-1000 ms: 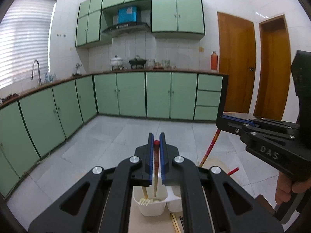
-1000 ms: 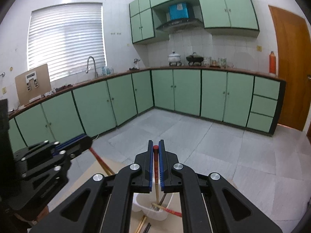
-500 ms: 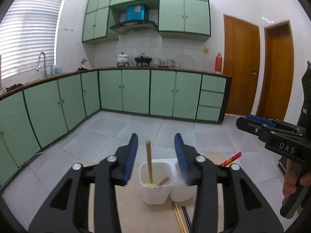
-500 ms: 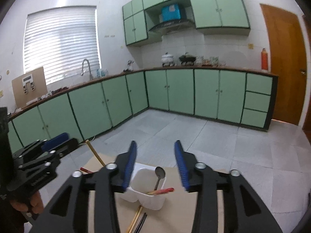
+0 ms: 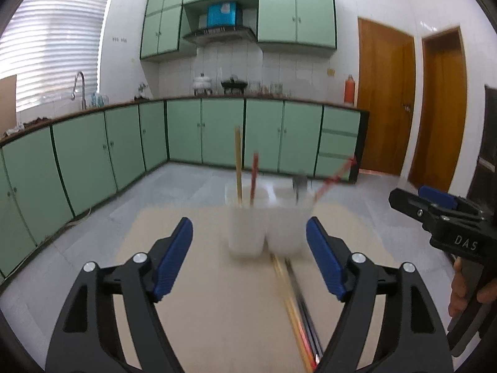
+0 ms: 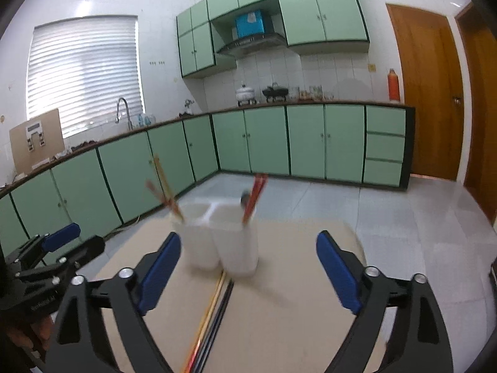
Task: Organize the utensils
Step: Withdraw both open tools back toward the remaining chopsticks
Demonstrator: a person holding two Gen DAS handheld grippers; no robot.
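Observation:
A white two-compartment holder (image 5: 267, 220) stands on the tan table (image 5: 202, 317). Its left cup holds a wooden handle (image 5: 238, 161) and a red handle (image 5: 254, 177). The right cup holds a spoon (image 5: 299, 183) and a slanted red handle (image 5: 334, 177). Chopsticks (image 5: 295, 304) lie on the table in front of it. My left gripper (image 5: 248, 227) hangs short of the holder, jaws opening with nothing between them. In the right wrist view my right gripper (image 6: 248, 239) is likewise opening and empty before the holder (image 6: 217, 242) and the chopsticks (image 6: 214, 304).
The right gripper (image 5: 435, 208) and the hand holding it show at the right edge of the left wrist view. The left gripper (image 6: 59, 242) shows at the left of the right wrist view. Green cabinets (image 6: 267, 143), a tiled floor and wooden doors (image 5: 385, 99) surround the table.
Both grippers were shut on red-tipped utensils above the holder, then opened and let them drop into its cups. Both have since drawn back and sunk, with jaws wider.

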